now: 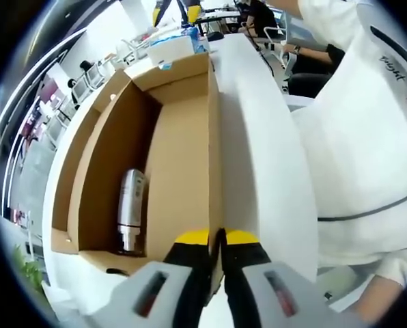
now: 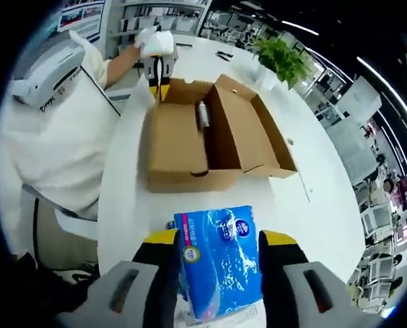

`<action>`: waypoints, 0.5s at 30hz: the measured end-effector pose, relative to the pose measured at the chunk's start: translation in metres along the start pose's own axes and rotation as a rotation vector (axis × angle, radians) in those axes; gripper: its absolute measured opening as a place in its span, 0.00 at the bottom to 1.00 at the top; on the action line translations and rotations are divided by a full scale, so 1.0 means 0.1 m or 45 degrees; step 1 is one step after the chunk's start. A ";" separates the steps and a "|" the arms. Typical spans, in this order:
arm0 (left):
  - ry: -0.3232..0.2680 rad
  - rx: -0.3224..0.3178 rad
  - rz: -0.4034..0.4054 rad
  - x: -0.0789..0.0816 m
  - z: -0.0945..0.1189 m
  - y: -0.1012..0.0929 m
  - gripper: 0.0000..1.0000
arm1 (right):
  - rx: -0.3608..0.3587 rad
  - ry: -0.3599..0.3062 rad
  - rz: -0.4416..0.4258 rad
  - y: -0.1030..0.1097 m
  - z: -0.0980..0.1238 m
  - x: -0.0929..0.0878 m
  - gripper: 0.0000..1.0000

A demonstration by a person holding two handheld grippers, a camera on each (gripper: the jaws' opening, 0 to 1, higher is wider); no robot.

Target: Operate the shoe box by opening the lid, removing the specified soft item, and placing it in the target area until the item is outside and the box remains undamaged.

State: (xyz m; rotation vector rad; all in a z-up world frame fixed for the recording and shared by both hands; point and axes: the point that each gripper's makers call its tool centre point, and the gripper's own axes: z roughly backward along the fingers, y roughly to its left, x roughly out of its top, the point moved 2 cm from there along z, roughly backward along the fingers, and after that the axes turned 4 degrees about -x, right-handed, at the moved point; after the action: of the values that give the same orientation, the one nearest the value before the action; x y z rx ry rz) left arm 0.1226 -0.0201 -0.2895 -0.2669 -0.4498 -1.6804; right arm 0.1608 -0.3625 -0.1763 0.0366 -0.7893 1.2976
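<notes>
An open office runs behind a long white table (image 1: 258,137), with chairs and desks further back and a person in a white top seated close along one edge.

In the left gripper view, the cardboard shoe box (image 1: 183,178) lies open with its long axis running straight away from the camera. The left gripper (image 1: 217,238) has its yellow-tipped jaws pinched together on the box's near side wall, one jaw inside and one outside, steadying it. A silver metal bottle (image 1: 130,205) lies on the box floor against the far wall, lengthwise with the box.

In the right gripper view, the same box sits well ahead on the table, lid folded out flat to one side, and the left gripper (image 2: 160,80) shows at its far corner, held by a gloved hand (image 2: 156,42). The right gripper (image 2: 219,239) holds the blue soft pack (image 2: 220,256) between its jaws, closed on the pack's two long sides. The pack is glossy blue plastic with white print and a pink stripe, slightly puffed, its length pointing along the jaws toward the box. It is already outside the box, low over bare tabletop on the near side, so I judge that lowering it here and releasing is what remains. A potted plant (image 2: 282,58) stands beyond the box.
</notes>
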 end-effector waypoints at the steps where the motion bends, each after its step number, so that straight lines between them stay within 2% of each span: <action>1: 0.000 0.001 -0.001 0.00 0.00 0.00 0.04 | -0.024 -0.030 -0.022 -0.02 0.00 0.01 0.38; 2: 0.000 0.001 -0.001 0.00 0.00 0.00 0.04 | -0.049 -0.057 -0.019 -0.06 0.00 0.03 0.38; 5: 0.006 -0.002 -0.005 0.00 0.00 0.00 0.04 | -0.118 -0.127 -0.116 -0.13 0.00 0.05 0.39; 7: 0.010 -0.006 -0.013 0.00 0.00 0.01 0.04 | -0.160 -0.206 -0.159 -0.19 0.01 0.06 0.39; 10: 0.008 -0.003 -0.030 0.01 0.00 0.00 0.04 | -0.224 -0.341 -0.251 -0.25 0.02 0.11 0.46; 11: 0.006 -0.001 -0.032 0.00 0.00 0.00 0.04 | -0.234 -0.366 -0.309 -0.27 0.03 0.08 0.51; 14: -0.008 0.003 -0.013 0.01 0.00 0.00 0.04 | -0.205 -0.433 -0.444 -0.28 0.06 0.09 0.49; 15: -0.009 0.001 -0.008 0.00 0.00 0.00 0.04 | -0.218 -0.488 -0.483 -0.31 0.10 0.11 0.49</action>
State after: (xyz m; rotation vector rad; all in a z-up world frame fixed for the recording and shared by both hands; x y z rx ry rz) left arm 0.1229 -0.0206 -0.2896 -0.2713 -0.4571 -1.6858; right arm 0.1832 -0.3668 -0.1506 0.2914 -1.1567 0.8685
